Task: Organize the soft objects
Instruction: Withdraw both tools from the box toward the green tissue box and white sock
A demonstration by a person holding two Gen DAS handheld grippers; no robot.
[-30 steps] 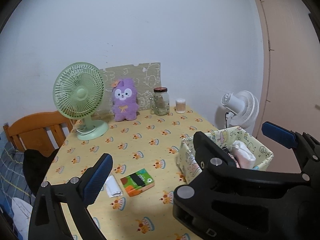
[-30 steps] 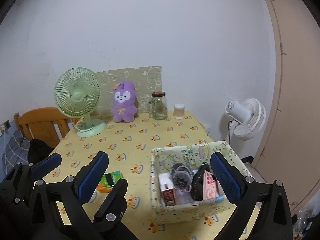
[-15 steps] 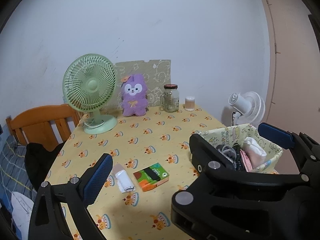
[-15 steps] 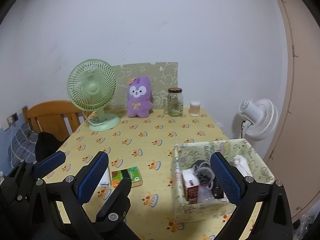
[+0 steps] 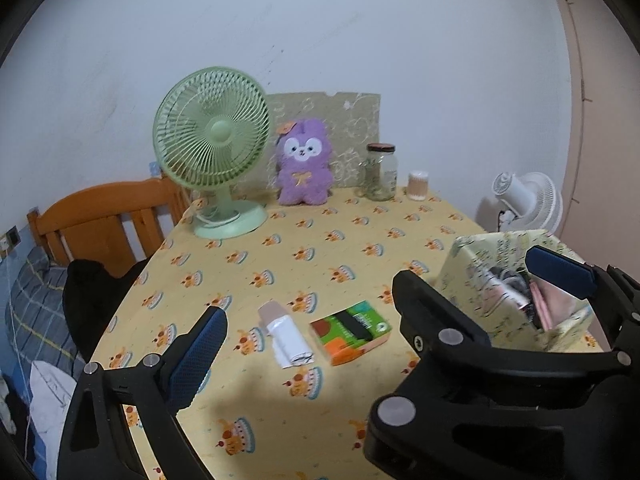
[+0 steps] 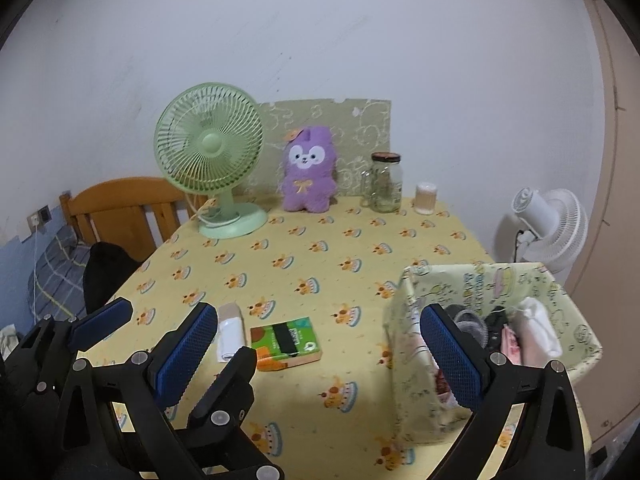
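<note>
Both grippers hover above the counter's (image 6: 360, 368) near edge. Left gripper (image 5: 376, 312): fingers spread wide, holding nothing. Right gripper (image 6: 320, 356): same, wide apart and empty. Tissue pack (image 6: 285, 343) and white pouch (image 6: 229, 332) lie side by side near the front edge. Fabric basket (image 6: 440, 292) sits at the front right corner. Purple plush toy (image 6: 308, 170) stands upright at the back edge.
</note>
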